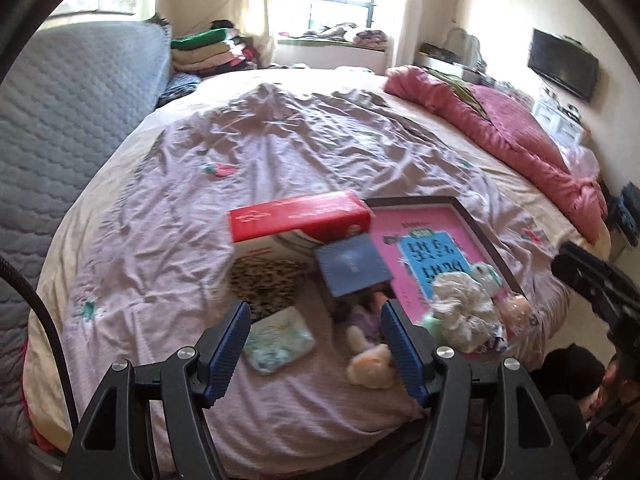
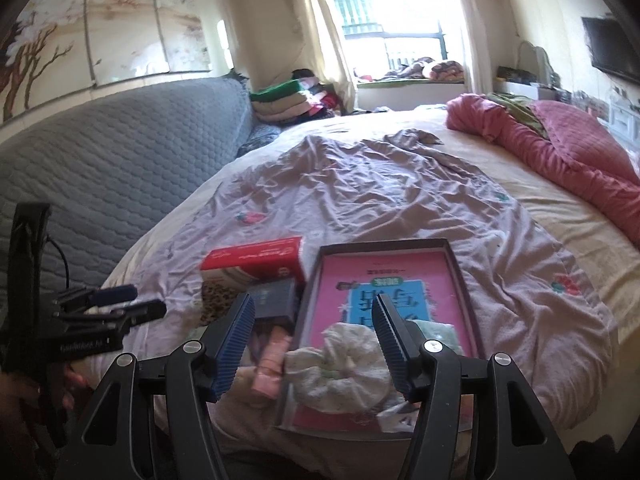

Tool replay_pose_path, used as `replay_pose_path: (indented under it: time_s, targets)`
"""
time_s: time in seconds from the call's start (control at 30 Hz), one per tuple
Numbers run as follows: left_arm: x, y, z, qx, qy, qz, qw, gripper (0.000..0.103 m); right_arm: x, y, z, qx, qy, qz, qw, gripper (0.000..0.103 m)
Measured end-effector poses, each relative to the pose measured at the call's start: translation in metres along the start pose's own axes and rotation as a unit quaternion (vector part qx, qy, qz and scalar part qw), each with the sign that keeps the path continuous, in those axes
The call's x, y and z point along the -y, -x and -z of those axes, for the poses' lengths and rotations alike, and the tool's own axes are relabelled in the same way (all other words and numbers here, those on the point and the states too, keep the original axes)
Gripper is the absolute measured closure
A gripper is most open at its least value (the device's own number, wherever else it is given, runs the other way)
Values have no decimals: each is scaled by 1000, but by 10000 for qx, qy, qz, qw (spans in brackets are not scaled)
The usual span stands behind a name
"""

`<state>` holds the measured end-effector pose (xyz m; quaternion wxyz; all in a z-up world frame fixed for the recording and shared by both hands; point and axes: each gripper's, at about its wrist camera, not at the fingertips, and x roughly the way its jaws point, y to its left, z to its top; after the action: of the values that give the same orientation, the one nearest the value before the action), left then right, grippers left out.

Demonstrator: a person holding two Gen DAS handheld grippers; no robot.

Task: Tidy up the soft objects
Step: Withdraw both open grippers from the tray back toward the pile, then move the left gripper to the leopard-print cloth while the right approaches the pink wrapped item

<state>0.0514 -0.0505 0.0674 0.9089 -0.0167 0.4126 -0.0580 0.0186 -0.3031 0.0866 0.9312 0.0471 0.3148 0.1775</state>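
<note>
A shallow dark-rimmed box point(image 1: 490, 240) with a pink and blue printed bottom lies on the bed; it also shows in the right wrist view point(image 2: 460, 276). A white scrunchie point(image 1: 460, 312) and other small soft items lie in its near end; the scrunchie also shows in the right wrist view point(image 2: 340, 368). A cream plush toy point(image 1: 370, 364) and a pale patterned pouch point(image 1: 278, 338) lie on the sheet. My left gripper point(image 1: 316, 312) is open and empty above them. My right gripper point(image 2: 314, 308) is open and empty above the scrunchie. A pink soft item point(image 2: 272, 368) lies beside the box.
A red-topped carton point(image 1: 298, 216) and a small blue box point(image 1: 352, 266) lie behind the soft items. The bed has a wrinkled lilac sheet point(image 1: 280, 140), a pink quilt point(image 1: 520, 136) at right and a grey quilted headboard point(image 1: 72, 120) at left. The left gripper shows in the right wrist view point(image 2: 120, 304).
</note>
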Motion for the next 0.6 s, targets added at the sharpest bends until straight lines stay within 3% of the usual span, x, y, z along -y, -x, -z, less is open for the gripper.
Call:
replay_pose_path:
  time_s: [0.33, 0.6]
  targets:
    - [-43, 7, 3, 18, 337, -213, 9992, 36, -38, -10, 6, -241, 444, -198, 9985, 40]
    - [-67, 6, 9, 123, 478, -324, 9983, 36, -59, -36, 27, -677, 724, -271, 9947, 40]
